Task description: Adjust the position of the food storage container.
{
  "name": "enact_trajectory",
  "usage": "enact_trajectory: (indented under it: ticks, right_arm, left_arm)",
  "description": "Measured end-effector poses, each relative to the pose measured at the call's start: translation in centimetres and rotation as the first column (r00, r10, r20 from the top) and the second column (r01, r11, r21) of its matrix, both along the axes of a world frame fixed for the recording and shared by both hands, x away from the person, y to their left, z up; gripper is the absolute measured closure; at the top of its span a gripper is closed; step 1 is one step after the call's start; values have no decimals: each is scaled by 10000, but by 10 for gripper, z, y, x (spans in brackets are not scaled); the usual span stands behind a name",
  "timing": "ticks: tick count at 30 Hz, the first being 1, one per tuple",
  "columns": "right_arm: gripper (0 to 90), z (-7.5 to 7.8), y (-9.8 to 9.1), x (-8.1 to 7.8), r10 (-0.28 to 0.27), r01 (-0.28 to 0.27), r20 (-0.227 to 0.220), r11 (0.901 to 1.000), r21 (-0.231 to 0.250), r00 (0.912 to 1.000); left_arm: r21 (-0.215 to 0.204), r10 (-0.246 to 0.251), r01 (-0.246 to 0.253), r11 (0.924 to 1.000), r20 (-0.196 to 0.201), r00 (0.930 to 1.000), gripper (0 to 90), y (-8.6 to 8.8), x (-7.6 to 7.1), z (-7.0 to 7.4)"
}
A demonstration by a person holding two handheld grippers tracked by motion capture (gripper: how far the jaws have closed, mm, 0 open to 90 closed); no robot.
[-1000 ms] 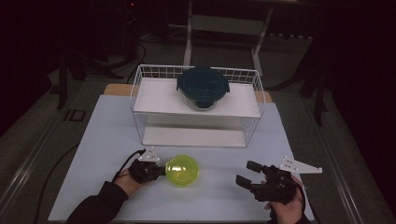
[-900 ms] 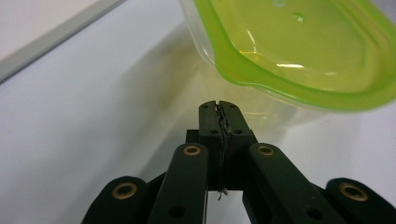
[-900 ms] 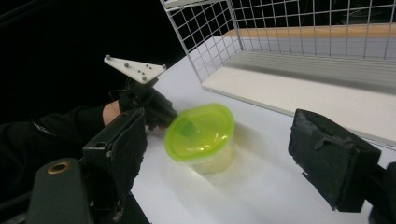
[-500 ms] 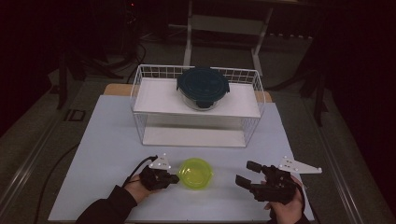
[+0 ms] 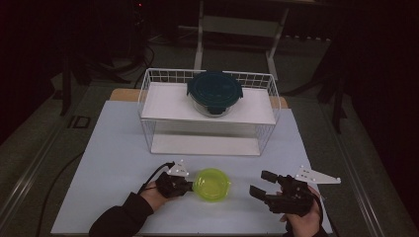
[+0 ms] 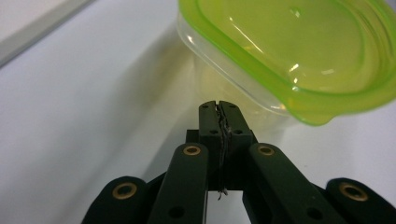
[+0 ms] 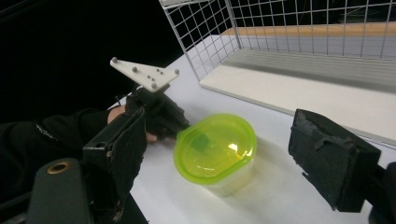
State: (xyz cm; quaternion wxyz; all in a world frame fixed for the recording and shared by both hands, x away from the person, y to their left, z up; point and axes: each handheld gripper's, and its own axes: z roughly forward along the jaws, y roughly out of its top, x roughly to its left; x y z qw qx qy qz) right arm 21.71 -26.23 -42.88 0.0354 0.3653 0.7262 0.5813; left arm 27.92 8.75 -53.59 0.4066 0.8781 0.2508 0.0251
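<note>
A clear tub with a lime-green lid stands on the white table near the front edge. My left gripper lies low on the table just left of it, jaws shut with nothing between them. In the left gripper view its tips sit close against the tub's clear wall, under the lid's rim. My right gripper rests to the right of the tub, apart from it, jaws wide open. In the right gripper view the tub lies ahead between the jaws, with the left gripper beyond it.
A white wire rack with two shelves stands at the table's middle back. A round glass container with a dark teal lid sits on its upper shelf. The white tabletop stretches in front of the rack; dark floor surrounds it.
The left hand and its shut gripper have moved to the right, and the green-lidded tub has slid to the right ahead of them. The right gripper has stayed put.
</note>
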Motion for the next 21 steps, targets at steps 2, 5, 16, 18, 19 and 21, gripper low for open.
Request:
enact_trajectory:
  ticks: [2,5,16,18,19,21]
  right_arm:
    - [189,0,0,0,-3,3,20,10000,-20,10000]
    - [189,0,0,0,-1,1,25,10000,-50,10000]
    - [189,-2,-1,1,-48,48,8,10000,-64,10000]
    - [189,-3,-1,1,-42,42,-11,10000,-62,10000]
    - [189,-3,0,1,-41,41,-17,10000,-63,10000]
    - [189,-3,0,1,-48,48,0,10000,-85,10000]
  left_arm:
    - [11,-117,117,9999,-25,9999,880,-4,-1,1]
    - [57,-188,188,9998,-5,9998,880,-8,-1,1]
    - [-48,-613,612,9981,-195,9979,880,-29,-3,-1]
    - [-79,-626,624,9980,-211,9978,880,-32,-3,-1]
    - [-106,-627,625,9980,-261,9977,880,-33,-3,-2]
    - [-83,-674,672,9977,-305,9973,879,-34,-3,-1]
